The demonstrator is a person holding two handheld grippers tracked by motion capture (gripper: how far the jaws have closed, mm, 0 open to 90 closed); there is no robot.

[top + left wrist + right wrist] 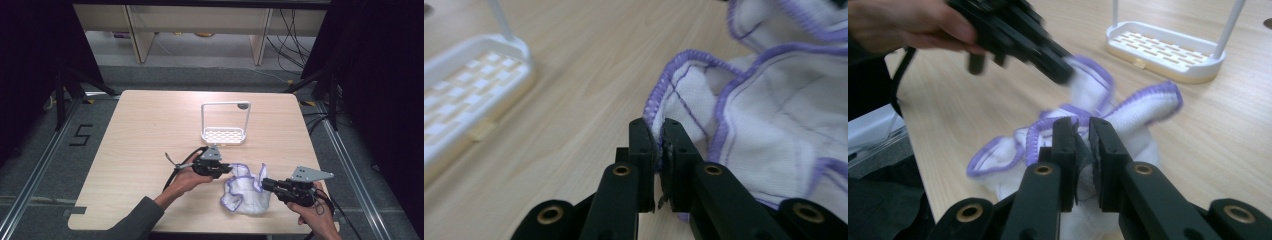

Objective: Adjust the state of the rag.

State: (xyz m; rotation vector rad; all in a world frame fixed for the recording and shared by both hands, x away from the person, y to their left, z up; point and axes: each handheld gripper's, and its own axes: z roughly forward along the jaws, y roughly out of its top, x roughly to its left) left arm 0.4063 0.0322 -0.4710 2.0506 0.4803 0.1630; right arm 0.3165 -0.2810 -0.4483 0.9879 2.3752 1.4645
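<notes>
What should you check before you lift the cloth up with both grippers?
1. Left hand-held gripper pinches the purple edge of the cloth: ok.
2. Right hand-held gripper is shut on the cloth: ok.
3. The two grips are on different parts of the cloth: ok.
4. Cloth is flat and untangled: not ok, it lies bunched up.
5. White rack stands apart from the cloth: ok.
6. How firmly each pinch holds: cannot tell.
</notes>
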